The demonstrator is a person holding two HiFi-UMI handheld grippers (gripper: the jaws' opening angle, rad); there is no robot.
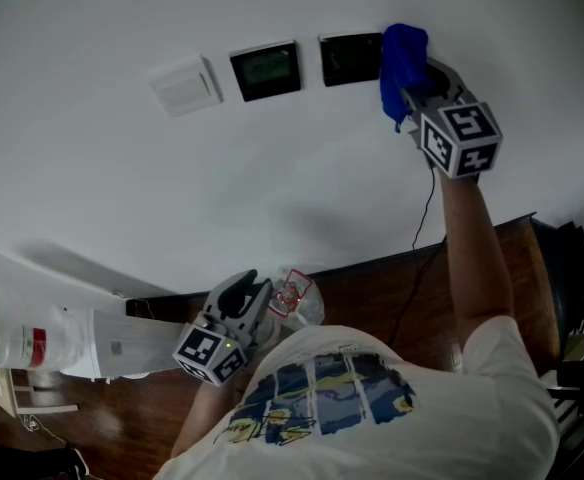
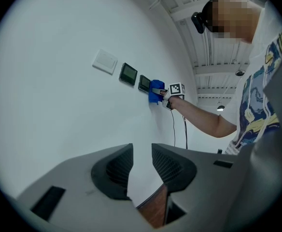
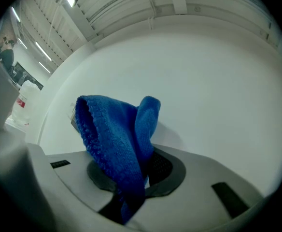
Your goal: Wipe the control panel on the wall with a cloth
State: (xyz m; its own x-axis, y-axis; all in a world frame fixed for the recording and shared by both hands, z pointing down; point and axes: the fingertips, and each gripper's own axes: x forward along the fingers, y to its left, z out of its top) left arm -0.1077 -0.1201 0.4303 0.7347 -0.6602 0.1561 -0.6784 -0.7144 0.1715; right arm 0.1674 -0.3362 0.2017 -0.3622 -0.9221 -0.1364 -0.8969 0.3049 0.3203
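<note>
Clamped in right gripper (image 1: 412, 90), blue cloth (image 1: 402, 53) hides right edge of control panel (image 1: 328, 63); left gripper (image 2: 142, 154) slightly parted, empty; its screen (image 1: 352, 60) illegible.

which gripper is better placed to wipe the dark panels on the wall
Right. The right gripper is shut on the blue cloth, up at the nearest dark panel. The left gripper hangs low, jaws apart and empty.

Dim, flat light | soft wall shadows | fisheye vignette corners
</note>
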